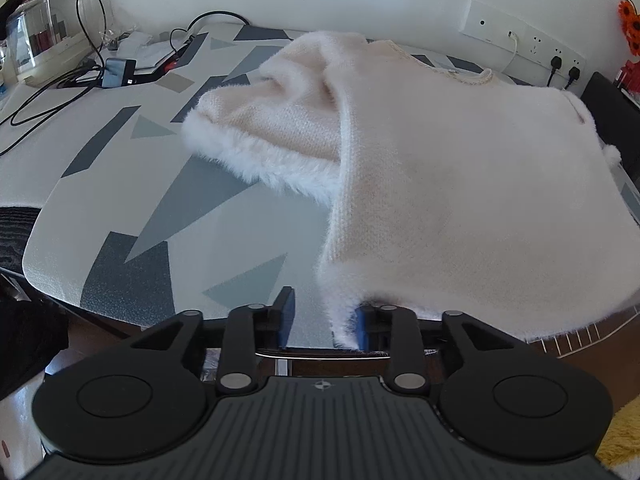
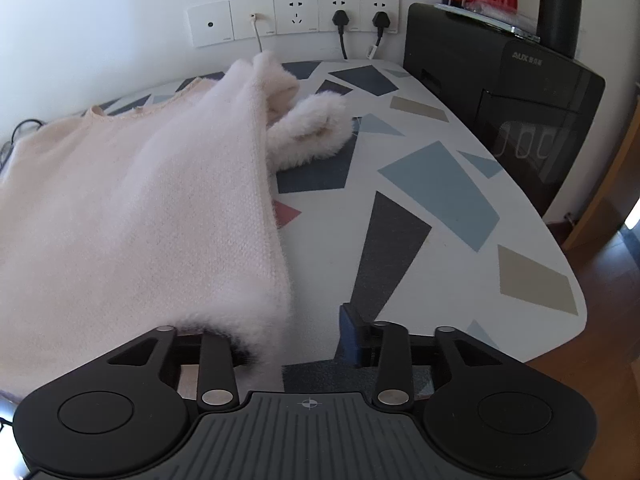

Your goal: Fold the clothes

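With the fluffy pink sweater (image 1: 460,184) spread on the patterned table (image 1: 120,184), both the left gripper (image 1: 326,322) and the right gripper (image 2: 296,340) stand parted at its near hem; I reckon that overhanging edge could drag it floorward.

A table (image 2: 460,248) with a white top patterned in grey, blue and beige shapes is carrying a fluffy pale pink sweater (image 1: 460,200) spread across it, while black cables (image 1: 52,92) and a clear container (image 1: 44,40) are lying at its far end.

Black left gripper (image 1: 325,316) and right gripper (image 2: 296,340): blue pads, silver pivot screws, ribbed grey housings
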The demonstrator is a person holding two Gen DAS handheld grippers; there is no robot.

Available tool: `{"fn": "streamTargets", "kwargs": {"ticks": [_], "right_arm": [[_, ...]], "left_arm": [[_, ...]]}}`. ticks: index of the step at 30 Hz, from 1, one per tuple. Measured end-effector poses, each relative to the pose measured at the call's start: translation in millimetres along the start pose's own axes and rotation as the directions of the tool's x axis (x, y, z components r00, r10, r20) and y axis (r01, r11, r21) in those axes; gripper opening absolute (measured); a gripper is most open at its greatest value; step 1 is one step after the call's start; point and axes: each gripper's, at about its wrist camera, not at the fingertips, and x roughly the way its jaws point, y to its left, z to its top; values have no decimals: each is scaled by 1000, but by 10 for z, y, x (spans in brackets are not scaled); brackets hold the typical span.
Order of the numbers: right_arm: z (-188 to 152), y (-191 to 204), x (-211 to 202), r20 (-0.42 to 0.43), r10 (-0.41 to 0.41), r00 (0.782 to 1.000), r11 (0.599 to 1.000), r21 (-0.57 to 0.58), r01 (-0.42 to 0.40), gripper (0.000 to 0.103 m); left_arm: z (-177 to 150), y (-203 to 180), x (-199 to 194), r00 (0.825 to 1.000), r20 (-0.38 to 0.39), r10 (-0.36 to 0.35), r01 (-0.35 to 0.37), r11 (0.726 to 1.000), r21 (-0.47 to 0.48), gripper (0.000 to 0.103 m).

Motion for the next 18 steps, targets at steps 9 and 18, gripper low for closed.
{"fn": "streamTargets", "kwargs": {"ticks": [9, 18], "right_arm": [[-26, 48, -260, 22, -50, 999, 996, -71, 51, 68], [-32, 240, -583, 91, -91, 992, 990, -103, 101, 83]], "left_arm": [[6, 412, -251, 992, 27, -124, 126, 986, -113, 59], [-4, 918, -357, 966, 92, -243, 260, 927, -270, 61]]}}
